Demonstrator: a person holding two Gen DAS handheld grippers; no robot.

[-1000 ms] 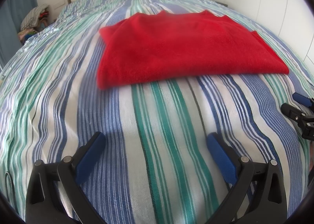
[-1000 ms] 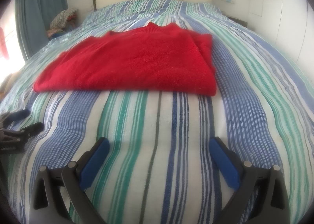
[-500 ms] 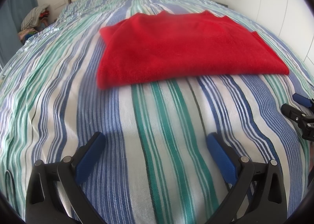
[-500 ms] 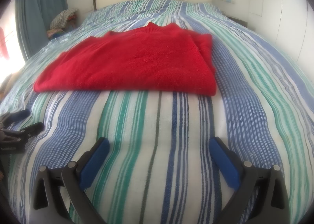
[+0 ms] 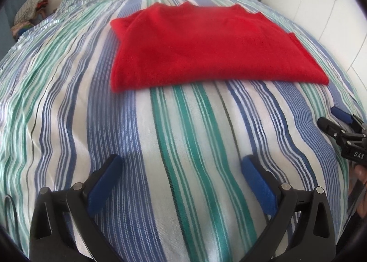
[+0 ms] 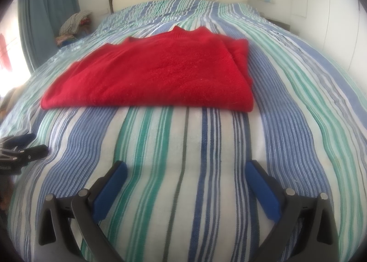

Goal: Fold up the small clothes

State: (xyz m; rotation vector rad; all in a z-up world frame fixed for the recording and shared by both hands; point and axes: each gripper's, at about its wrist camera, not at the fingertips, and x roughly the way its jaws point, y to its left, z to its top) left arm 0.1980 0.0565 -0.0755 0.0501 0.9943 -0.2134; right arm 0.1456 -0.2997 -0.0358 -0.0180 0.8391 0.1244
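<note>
My left tongs (image 5: pixel 181 165) are black plastic arms with silver rivets and ribbed blue pads (image 5: pixel 104 185). My right tongs (image 6: pixel 185 171) match; at the left view's right edge they carry white "DAS" lettering.

The left tongs (image 5: pixel 181 168) now sit slightly nearer the red sweater (image 5: pixel 206 46) than a second ago, so the garment fills a little more of the left wrist view. In the right wrist view the red sweater (image 6: pixel 156 74) looks marginally closer too; the difference is slight.
</note>
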